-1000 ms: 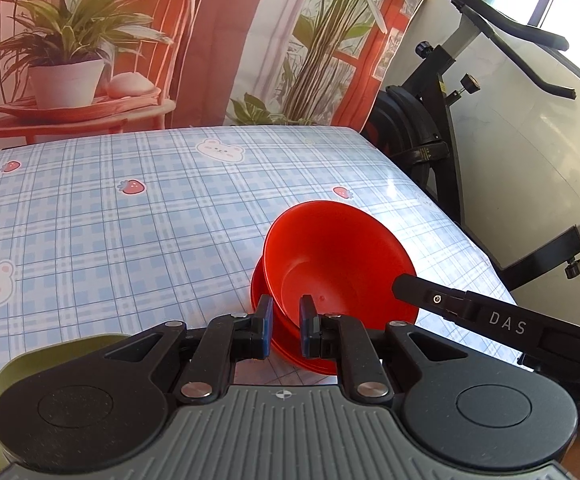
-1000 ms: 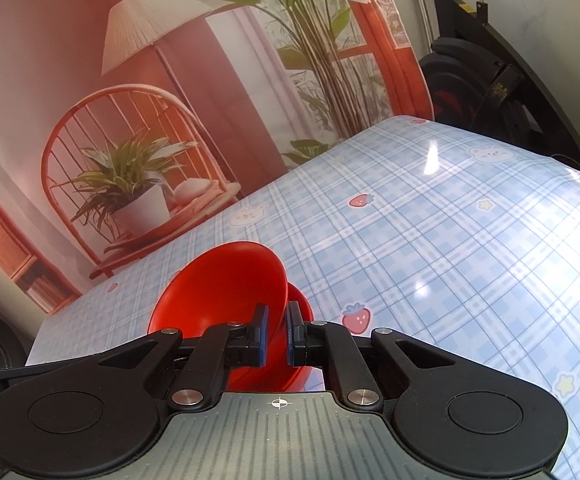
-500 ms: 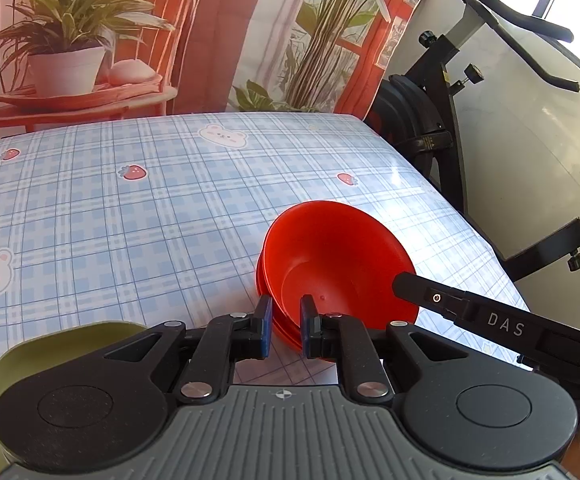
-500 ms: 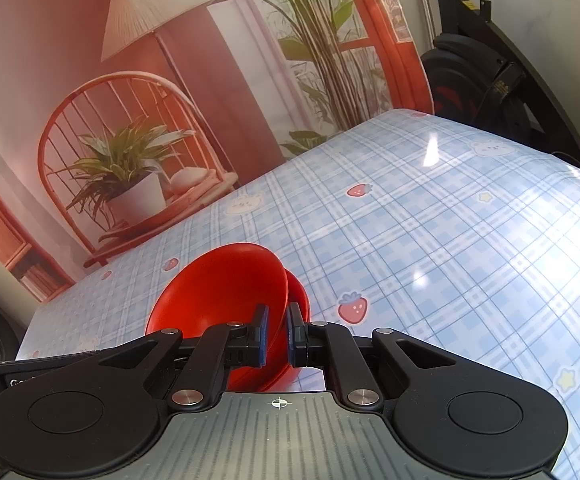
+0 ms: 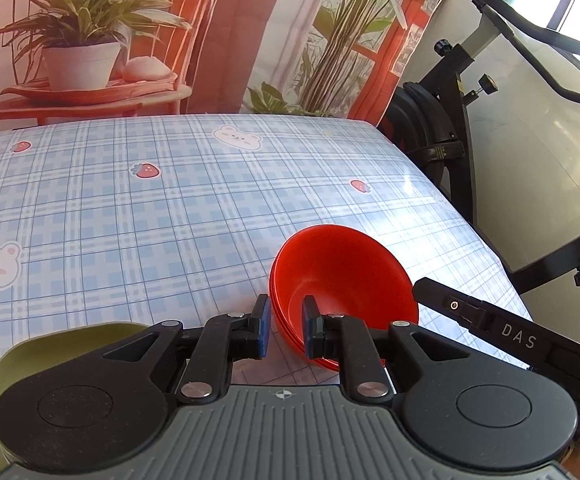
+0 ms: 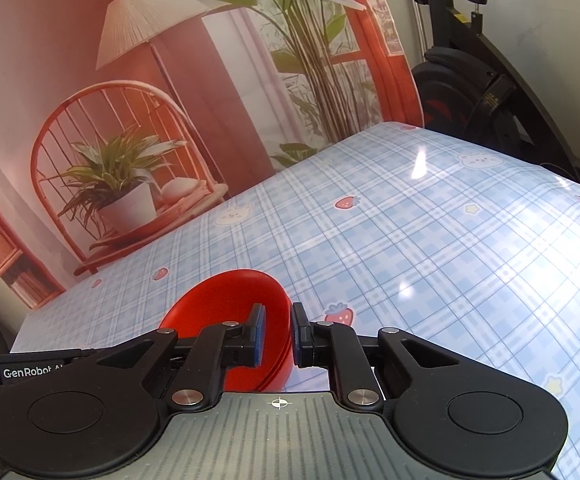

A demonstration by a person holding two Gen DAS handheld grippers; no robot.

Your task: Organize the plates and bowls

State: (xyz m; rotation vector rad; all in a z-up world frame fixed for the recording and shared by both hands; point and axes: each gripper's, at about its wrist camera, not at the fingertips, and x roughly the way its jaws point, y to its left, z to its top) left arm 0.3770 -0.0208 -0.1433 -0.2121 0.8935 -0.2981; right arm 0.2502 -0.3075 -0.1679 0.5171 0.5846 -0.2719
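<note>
Table (image 5: 170, 216) was covered with a glossy plastic cloth, pale blue plaid, printed with small strawberries, white bear faces and stars. Window light glared off the cloth on the far right side. Behind the table hung a printed backdrop (image 6: 194, 92): red chair, potted plant, floor lamp, tall leafy stems, red window frame. A black exercise bike (image 5: 445, 120) stood just past the table's right edge, against a pale wall.

Red bowl (image 5: 341, 272) sat near the right front part of the table. Smooth, shiny plastic, round with a deep sloping wall. Ridges showed at its outer rim, as of several nested bowls; how many could not be told.

Left gripper (image 5: 284, 326) had black matte fingers with blue pads, set a little apart. The bowl's near rim lay between them; whether the pads pressed on it could not be told. Gripper body was ribbed grey with two round black discs.

Right gripper (image 6: 276, 334) was of the same build. Its blue-padded fingers stood on either side of the bowl's rim wall, one inside and one outside, close against it and gripping it.

An olive-green dish (image 5: 70, 340) showed at the lower left of the left view, mostly hidden under the gripper body, matte, with a rounded edge.
</note>
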